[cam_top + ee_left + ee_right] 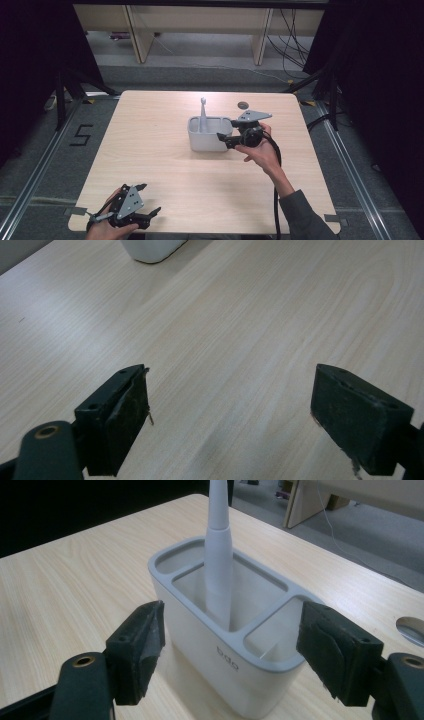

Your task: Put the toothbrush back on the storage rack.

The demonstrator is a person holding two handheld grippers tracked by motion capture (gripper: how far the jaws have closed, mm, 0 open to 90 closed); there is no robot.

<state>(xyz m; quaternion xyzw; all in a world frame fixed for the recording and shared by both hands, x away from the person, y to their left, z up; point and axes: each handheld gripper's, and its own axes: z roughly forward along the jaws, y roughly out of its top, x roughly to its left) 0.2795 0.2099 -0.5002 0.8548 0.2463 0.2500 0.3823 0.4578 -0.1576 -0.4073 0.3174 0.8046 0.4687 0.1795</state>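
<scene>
A white holder (210, 134) with three compartments stands near the middle of the table (150, 150). A white tapered handle (203, 111) stands upright in its middle compartment. My right gripper (224, 139) is at the holder's right side, open. In the right gripper view the holder (225, 660) sits just ahead, between the spread jaws of the right gripper (232, 630), and the handle (219, 565) rises from it. My left gripper (150, 199) is open near the table's front left edge. In its own view the left gripper (230, 390) is over bare wood, with the holder's corner (150, 250) far ahead.
A round hole (243, 105) is set in the table behind the holder and also shows as a hole (412, 627) at the right. Black stand legs (62, 95) and tape marks (80, 135) are on the floor at left. Cables (290, 45) run at the back right.
</scene>
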